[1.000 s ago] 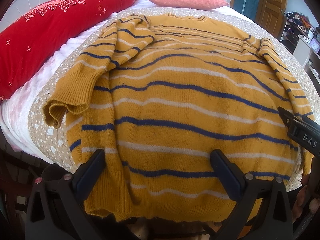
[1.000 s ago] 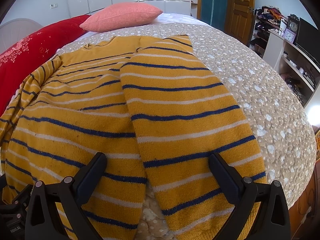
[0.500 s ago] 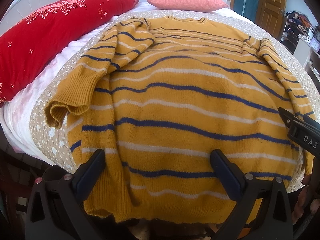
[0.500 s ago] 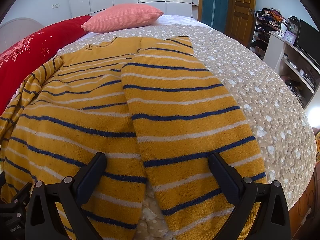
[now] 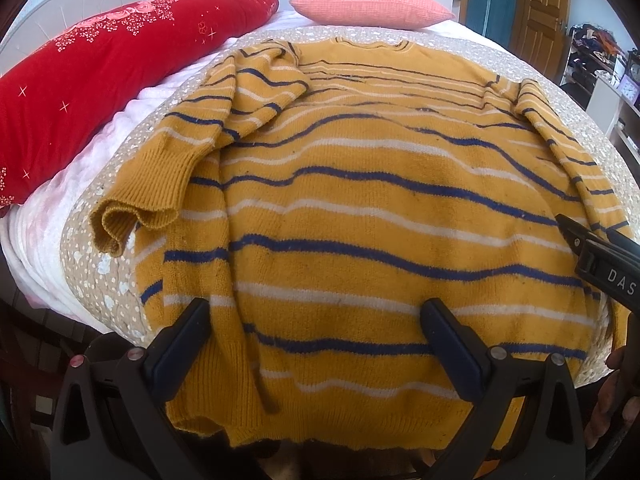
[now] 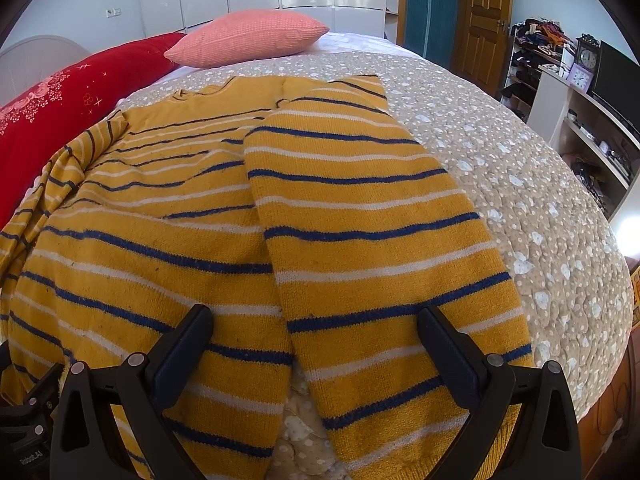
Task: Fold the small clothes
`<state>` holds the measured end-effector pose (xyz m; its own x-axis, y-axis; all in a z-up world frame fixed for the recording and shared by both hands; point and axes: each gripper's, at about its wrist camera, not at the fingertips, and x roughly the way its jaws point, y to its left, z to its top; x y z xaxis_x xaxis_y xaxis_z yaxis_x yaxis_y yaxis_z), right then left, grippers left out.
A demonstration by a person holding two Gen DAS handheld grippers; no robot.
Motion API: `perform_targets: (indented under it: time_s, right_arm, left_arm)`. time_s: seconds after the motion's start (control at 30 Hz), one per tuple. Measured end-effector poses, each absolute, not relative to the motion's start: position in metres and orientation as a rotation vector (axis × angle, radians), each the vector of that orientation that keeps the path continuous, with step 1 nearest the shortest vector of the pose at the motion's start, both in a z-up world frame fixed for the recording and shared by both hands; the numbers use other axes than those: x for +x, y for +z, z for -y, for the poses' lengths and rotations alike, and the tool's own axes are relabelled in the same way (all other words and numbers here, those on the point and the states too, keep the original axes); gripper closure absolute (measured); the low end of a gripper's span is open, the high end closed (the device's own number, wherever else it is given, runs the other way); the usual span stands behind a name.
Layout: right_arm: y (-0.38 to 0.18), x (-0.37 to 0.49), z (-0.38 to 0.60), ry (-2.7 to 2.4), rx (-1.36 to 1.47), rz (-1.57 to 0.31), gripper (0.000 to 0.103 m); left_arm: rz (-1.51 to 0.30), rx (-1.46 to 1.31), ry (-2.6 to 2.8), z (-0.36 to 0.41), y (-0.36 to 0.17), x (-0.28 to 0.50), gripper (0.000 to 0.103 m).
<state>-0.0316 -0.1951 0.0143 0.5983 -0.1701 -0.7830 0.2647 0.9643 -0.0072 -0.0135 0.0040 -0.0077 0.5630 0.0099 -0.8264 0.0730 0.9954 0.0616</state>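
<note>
A mustard-yellow sweater with blue and white stripes lies flat on the bed, hem toward me. Its left sleeve is bunched and folded over the body, cuff near the bed's left edge. Its right sleeve lies straight down beside the body. My left gripper is open and empty above the hem. My right gripper is open and empty above the right sleeve's lower end. The right gripper's body also shows at the right edge of the left wrist view.
The bed has a beige dotted quilt. A red bolster lies along its left side and a pink pillow at the head. Shelves with clocks and a wooden door stand to the right.
Both grippers have drawn back and risen slightly, so more of the pillows and far bed shows. The sweater has not moved.
</note>
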Motion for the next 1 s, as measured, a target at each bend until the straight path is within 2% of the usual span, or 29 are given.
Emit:
perform_targets:
  time_s: [0.63, 0.77, 0.93, 1.0]
  right_arm:
    - [0.014, -0.035, 0.194, -0.253, 0.108, -0.881, 0.000]
    - [0.015, -0.035, 0.194, -0.240, 0.103, -0.886, 0.000]
    - [0.015, -0.036, 0.194, -0.230, 0.096, -0.886, 0.000]
    - [0.015, -0.036, 0.193, -0.236, 0.094, -0.884, 0.000]
  left_arm:
    - [-0.977, 0.092, -0.049, -0.004, -0.004, -0.013, 0.000]
    - [-0.950, 0.046, -0.104, -0.010, 0.018, -0.022, 0.000]
    - [-0.768, 0.057, -0.137, -0.034, 0.072, -0.040, 0.000]
    - [-0.744, 0.079, -0.095, -0.048, 0.079, -0.034, 0.000]
